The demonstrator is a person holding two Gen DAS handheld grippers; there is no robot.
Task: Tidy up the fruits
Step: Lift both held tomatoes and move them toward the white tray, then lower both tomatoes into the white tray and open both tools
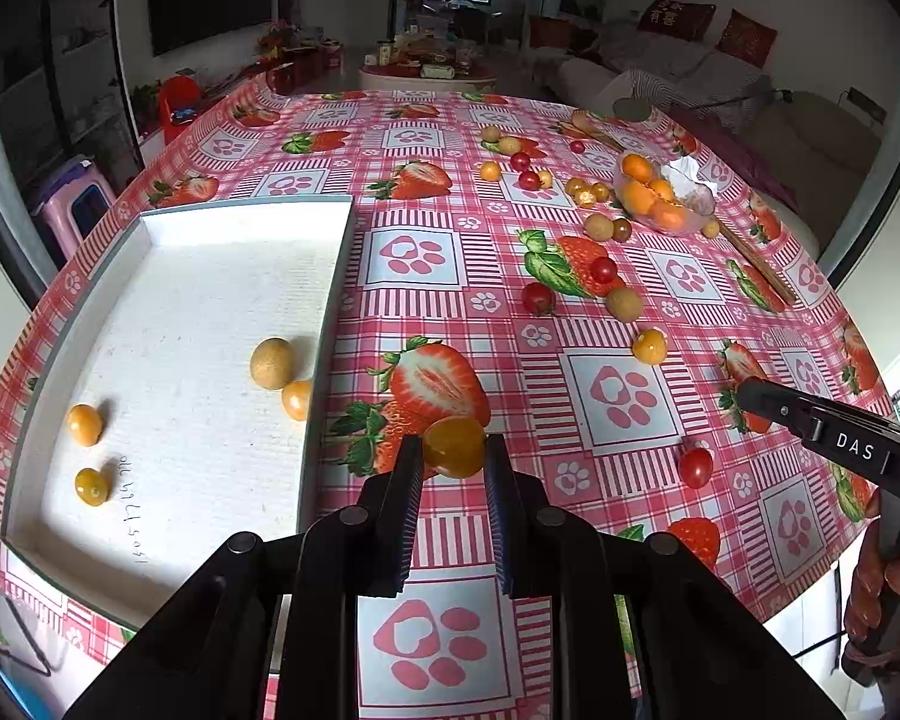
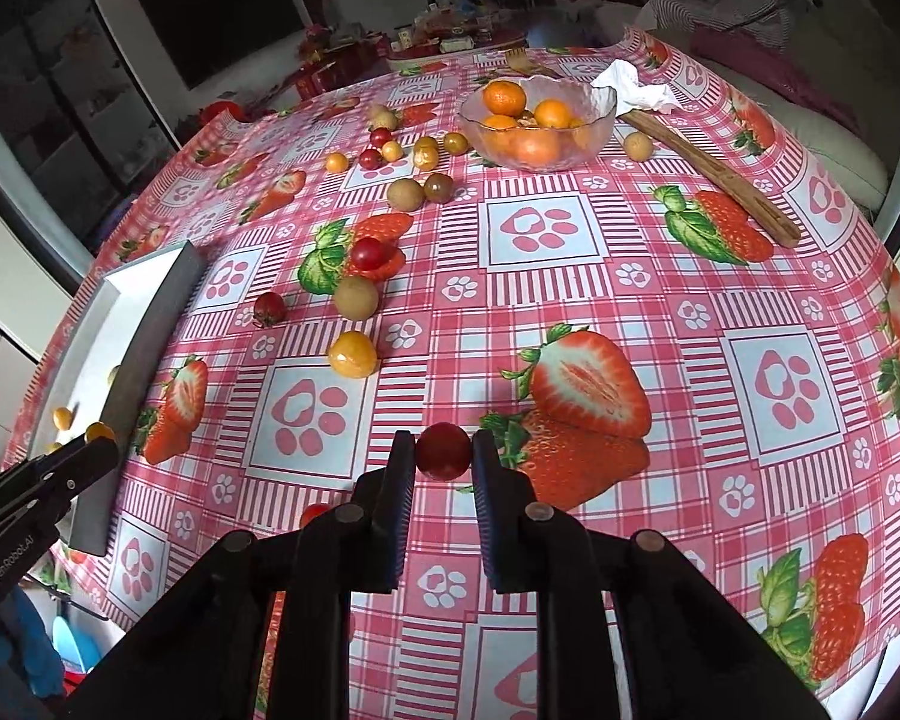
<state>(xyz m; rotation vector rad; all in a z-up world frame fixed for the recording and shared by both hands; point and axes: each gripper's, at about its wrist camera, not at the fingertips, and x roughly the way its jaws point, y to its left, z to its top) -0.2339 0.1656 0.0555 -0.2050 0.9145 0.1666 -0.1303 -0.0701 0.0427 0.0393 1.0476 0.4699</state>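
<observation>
Strawberry-print tablecloth point(image 1: 624, 396) carries scattered fruit; left gripper point(image 1: 453, 456) clamps a yellow tomato point(image 1: 453, 445), apparently lifted, while right gripper point(image 2: 443, 453) pinches a red cherry tomato point(image 2: 443, 451).

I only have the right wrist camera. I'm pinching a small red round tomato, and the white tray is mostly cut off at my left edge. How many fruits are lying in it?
Observer: Four. The left wrist view shows the shallow white rectangular tray holding one tan-brown round fruit and three small yellow-orange round fruits.
Operator: Is the left gripper carrying anything?
Observer: Yes. The left gripper is shut on a larger yellow-orange round fruit.
Operator: Is it over the tray?
Observer: No. It is over the pink strawberry-print tablecloth, just right of the tray's wall.
</observation>
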